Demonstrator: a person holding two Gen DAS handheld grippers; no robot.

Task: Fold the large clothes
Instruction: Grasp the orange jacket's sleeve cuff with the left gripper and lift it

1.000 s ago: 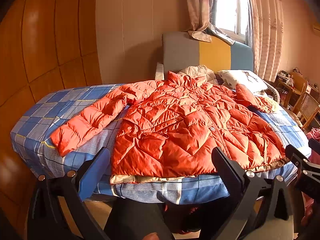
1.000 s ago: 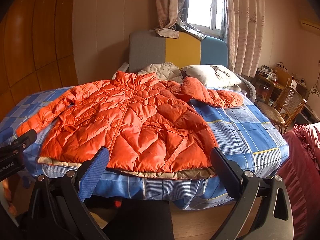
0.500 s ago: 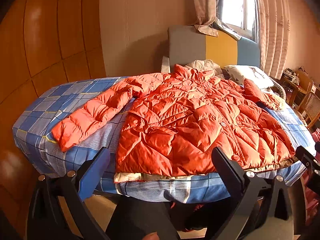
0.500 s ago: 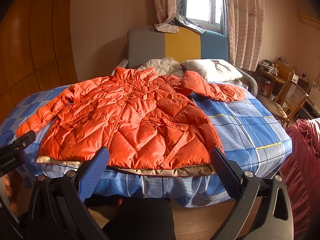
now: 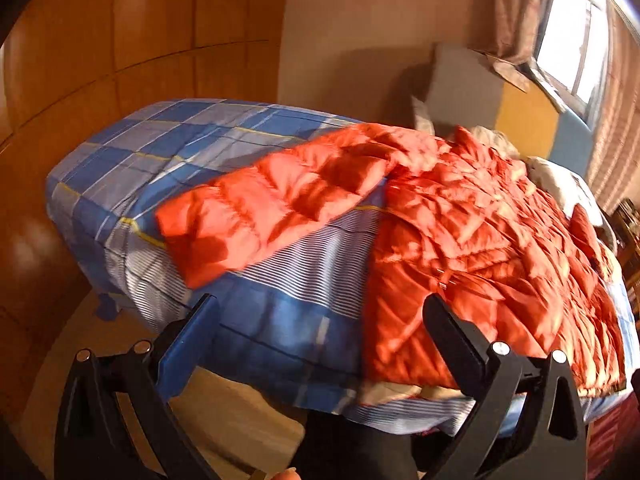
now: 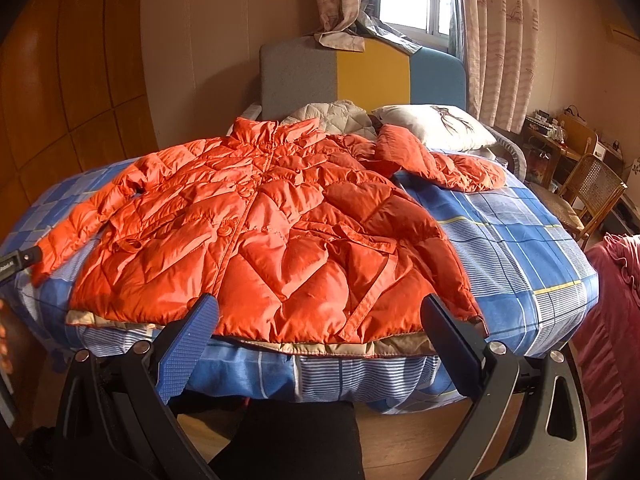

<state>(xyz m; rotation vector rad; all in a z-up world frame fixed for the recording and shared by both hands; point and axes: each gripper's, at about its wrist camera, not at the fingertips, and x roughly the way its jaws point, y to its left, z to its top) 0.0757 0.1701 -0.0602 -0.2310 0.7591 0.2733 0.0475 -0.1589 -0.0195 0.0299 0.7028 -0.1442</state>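
The left gripper (image 5: 320, 328) has swung toward the near sleeve (image 5: 276, 204), both it and the right gripper (image 6: 320, 328) spread and empty, while the orange jacket (image 6: 272, 232) lies flat, unfolded on the bed (image 6: 520, 248).

The quilted orange puffer jacket (image 6: 280, 232) is glossy, crinkled cloth. The blue checked bedsheet (image 6: 516, 232) is matt woven cotton. The curved wall panels (image 5: 120, 40) are polished wood. The tongs' (image 6: 318, 338) blue pads (image 6: 188, 352) look ribbed and rubbery.

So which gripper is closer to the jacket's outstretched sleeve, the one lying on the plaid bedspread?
Left. The left gripper hovers open just short of that sleeve; the right gripper faces the jacket's hem, farther along.
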